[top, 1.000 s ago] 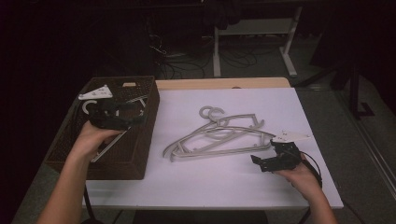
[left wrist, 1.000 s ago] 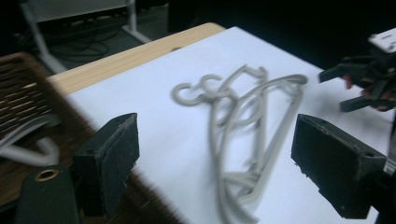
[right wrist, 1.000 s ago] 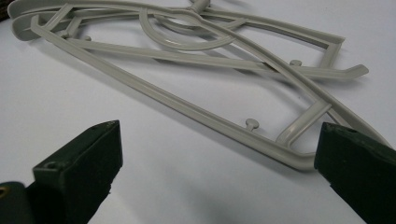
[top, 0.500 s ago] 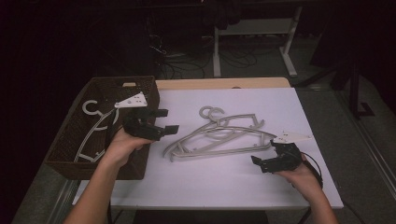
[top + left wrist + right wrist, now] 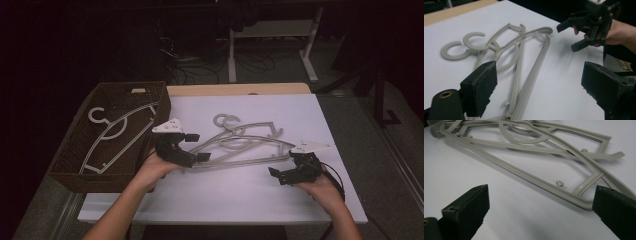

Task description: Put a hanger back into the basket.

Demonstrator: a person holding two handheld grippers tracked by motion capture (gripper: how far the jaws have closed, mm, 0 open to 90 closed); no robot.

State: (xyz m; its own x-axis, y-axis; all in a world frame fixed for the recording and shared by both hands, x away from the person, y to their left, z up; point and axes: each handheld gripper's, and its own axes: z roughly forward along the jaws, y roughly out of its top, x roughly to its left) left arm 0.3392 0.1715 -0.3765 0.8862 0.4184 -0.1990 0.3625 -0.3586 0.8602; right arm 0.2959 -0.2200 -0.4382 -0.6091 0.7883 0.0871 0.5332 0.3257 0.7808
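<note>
Pale grey hangers (image 5: 240, 142) on a white tabletop (image 5: 320, 115); dark brown woven basket (image 5: 75, 160); black jaws.

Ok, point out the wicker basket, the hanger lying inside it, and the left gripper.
wicker basket (image 5: 111, 180), high view, near wall.
hanger in the basket (image 5: 122, 127), high view, curved shoulder bar.
left gripper (image 5: 196, 147), high view, midway between its fingertips.

High cam sits above, looking fwd and down on the whole desk (image 5: 260, 200). Both gripper cams ride low, v. close, facing each other across the hangers (image 5: 524, 75), which all three share.
</note>
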